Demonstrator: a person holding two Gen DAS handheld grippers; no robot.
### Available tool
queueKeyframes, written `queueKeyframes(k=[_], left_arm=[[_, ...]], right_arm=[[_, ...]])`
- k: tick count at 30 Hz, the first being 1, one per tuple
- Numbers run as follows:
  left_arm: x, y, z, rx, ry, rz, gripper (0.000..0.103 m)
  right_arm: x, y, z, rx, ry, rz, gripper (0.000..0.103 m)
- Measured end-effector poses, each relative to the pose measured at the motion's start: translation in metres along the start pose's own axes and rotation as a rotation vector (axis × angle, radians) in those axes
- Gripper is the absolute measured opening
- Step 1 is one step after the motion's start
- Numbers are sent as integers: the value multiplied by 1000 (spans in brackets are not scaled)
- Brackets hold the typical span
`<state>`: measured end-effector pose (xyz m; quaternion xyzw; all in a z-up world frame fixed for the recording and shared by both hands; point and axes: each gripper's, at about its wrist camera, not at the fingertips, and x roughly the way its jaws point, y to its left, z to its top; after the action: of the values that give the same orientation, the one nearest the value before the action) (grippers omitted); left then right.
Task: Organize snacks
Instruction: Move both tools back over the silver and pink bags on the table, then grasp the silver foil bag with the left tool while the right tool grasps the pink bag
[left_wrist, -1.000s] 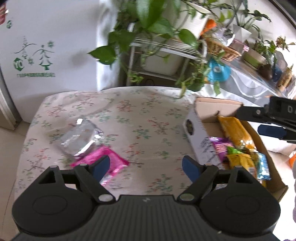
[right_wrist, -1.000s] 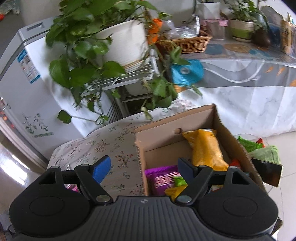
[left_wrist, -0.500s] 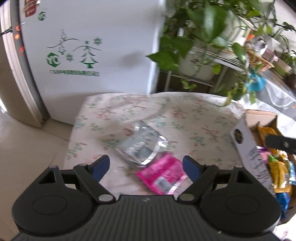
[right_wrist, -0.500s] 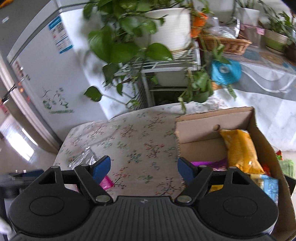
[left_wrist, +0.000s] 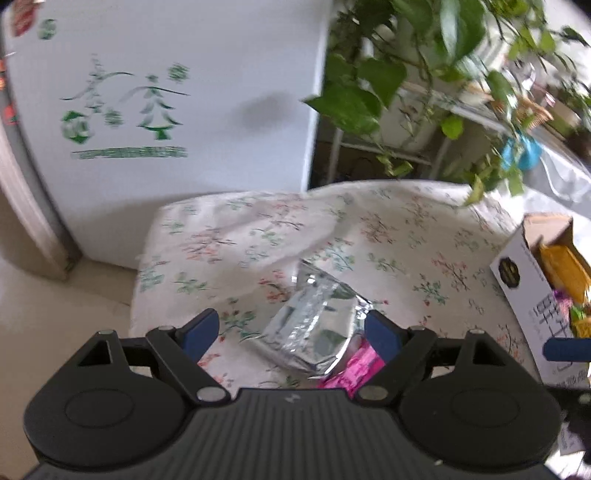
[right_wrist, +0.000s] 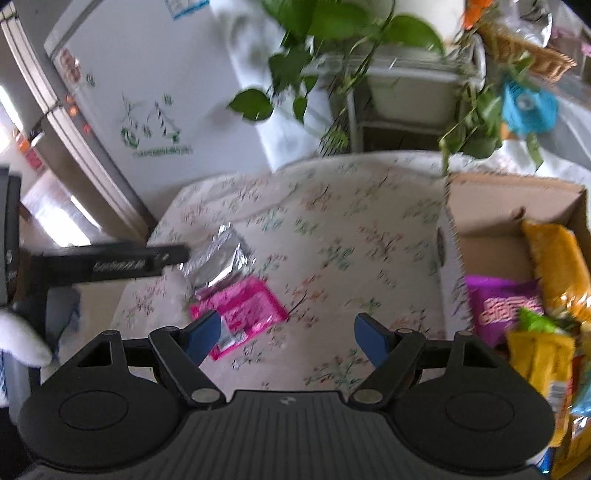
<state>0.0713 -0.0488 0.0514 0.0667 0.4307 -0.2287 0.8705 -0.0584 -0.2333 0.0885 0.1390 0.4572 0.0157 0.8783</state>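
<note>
Silver packet (left_wrist: 314, 325): on desk (left_wrist: 388, 236), left of box (right_wrist: 517, 206), straight ahead of left gripper (left_wrist: 291, 332); both grippers' jaws open, empty; right gripper (right_wrist: 286, 334) farther.

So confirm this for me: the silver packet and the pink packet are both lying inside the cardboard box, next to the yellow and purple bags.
Not quite. The silver packet and the pink packet lie on the floral tablecloth, outside the cardboard box, as the right wrist view shows. The silver one overlaps the pink one's edge. The yellow bag and purple bag are indeed inside the box.
</note>
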Motion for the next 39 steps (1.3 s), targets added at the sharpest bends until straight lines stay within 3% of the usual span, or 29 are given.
queueKeyframes(k=[4, 15, 21, 23, 25, 34, 39], left_arm=[[19, -7, 0, 74, 21, -33, 86], [53, -15, 1, 136, 64, -54, 86], [66, -8, 3, 102, 81, -30, 81], [68, -3, 5, 77, 92, -21, 68], [66, 2, 8, 62, 90, -13, 62], [54, 42, 0, -47, 117, 66, 60], [48, 64, -4, -126, 125, 74, 60]], right_arm=[[10, 8, -2, -16, 27, -8, 84], [38, 19, -3, -26, 92, -18, 84], [50, 26, -4, -29, 122, -12, 84], [54, 28, -5, -23, 132, -7, 84], [59, 29, -5, -12, 141, -2, 84], [81, 31, -6, 140, 150, 26, 84], [87, 39, -4, 183, 100, -4, 86]])
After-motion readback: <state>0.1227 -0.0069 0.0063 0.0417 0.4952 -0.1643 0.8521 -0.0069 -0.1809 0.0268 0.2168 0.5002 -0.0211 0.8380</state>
